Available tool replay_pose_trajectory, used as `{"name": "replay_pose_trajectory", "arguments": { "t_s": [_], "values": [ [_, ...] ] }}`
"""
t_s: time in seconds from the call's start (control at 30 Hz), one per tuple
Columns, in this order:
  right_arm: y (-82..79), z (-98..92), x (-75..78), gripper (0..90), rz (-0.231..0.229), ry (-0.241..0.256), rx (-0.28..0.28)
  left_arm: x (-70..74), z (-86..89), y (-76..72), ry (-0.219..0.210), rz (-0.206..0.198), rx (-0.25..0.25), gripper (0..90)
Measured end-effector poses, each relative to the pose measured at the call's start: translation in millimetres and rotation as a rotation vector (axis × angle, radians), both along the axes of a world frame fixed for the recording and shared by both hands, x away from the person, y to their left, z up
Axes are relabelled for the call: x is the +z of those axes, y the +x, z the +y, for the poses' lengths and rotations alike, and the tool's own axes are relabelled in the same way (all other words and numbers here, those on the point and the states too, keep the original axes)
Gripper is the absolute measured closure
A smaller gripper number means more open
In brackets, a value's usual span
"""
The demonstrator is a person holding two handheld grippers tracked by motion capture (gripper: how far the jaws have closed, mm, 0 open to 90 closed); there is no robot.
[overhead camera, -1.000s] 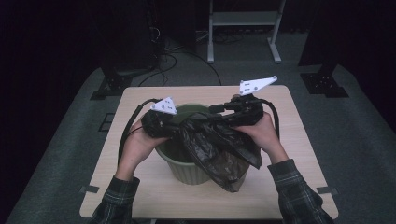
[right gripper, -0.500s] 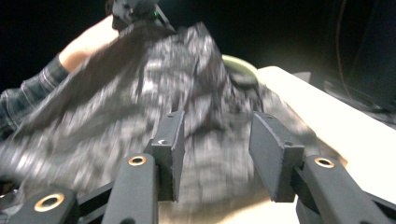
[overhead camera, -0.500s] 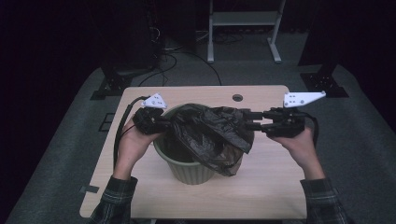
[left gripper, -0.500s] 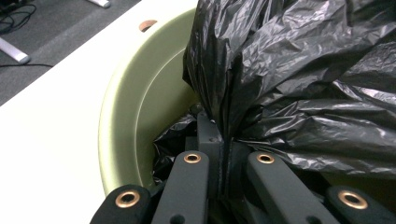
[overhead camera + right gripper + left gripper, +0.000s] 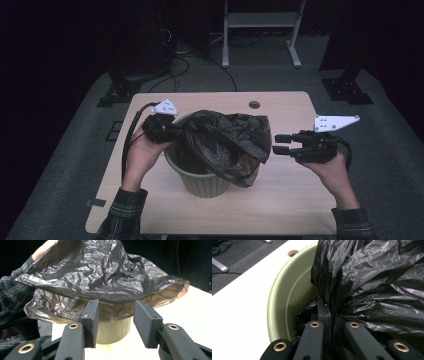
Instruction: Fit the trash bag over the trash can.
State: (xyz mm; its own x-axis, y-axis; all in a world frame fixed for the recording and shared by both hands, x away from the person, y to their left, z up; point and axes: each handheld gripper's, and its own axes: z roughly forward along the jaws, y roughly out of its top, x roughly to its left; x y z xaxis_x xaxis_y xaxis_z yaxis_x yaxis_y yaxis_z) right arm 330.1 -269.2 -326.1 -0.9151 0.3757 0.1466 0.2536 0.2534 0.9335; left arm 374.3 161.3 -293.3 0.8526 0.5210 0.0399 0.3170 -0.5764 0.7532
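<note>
A pale green bin stands on the wooden table. A crumpled black plastic bag drapes over its top and hangs partly inside. My left gripper is at the bin's left rim, shut on a fold of the bag. My right gripper hovers to the right of the bin, open, its jaws pointing at the bag's loose edge with nothing between them.
A round cable hole sits near the table's far edge. Beyond the table are a white stand frame, dark equipment bases and cables on the grey floor. Plaid sleeves enter from the bottom.
My right gripper has let go of the bag and drawn back to the right, now open. The bag's right side has sagged onto the bin. My left gripper still holds its fold.
</note>
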Motion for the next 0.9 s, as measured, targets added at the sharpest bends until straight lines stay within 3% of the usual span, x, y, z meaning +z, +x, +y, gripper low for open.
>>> {"name": "replay_pose_trajectory", "arguments": {
  "t_s": [0.23, 0.37, 0.57, 0.73, 0.9],
  "values": [
    [2.8, 6.9, 2.7, 55.4, -0.010, -0.008, 0.004, -0.7, -2.5, 0.3, 0.006, 0.005, -0.010, 88.0],
    [4.4, 12.6, 4.8, 69.9, -0.020, -0.009, 0.029, -2.0, -4.1, -0.2, 0.006, 0.007, -0.018, 87.8],
    [4.6, 3.3, 1.5, 64.2, -0.006, 0.018, 0.015, -0.9, -2.2, 2.2, -0.003, 0.011, -0.014, 87.9],
    [-1.9, -5.3, -2.8, 62.4, 0.002, -0.006, 0.000, 0.5, -0.8, 3.7, -0.008, 0.010, -0.010, 87.8],
    [0.5, -1.4, -4.9, 60.1, 0.018, -0.014, 0.004, -0.1, -2.2, 3.2, -0.009, 0.010, -0.013, 87.8]
  ]
}}
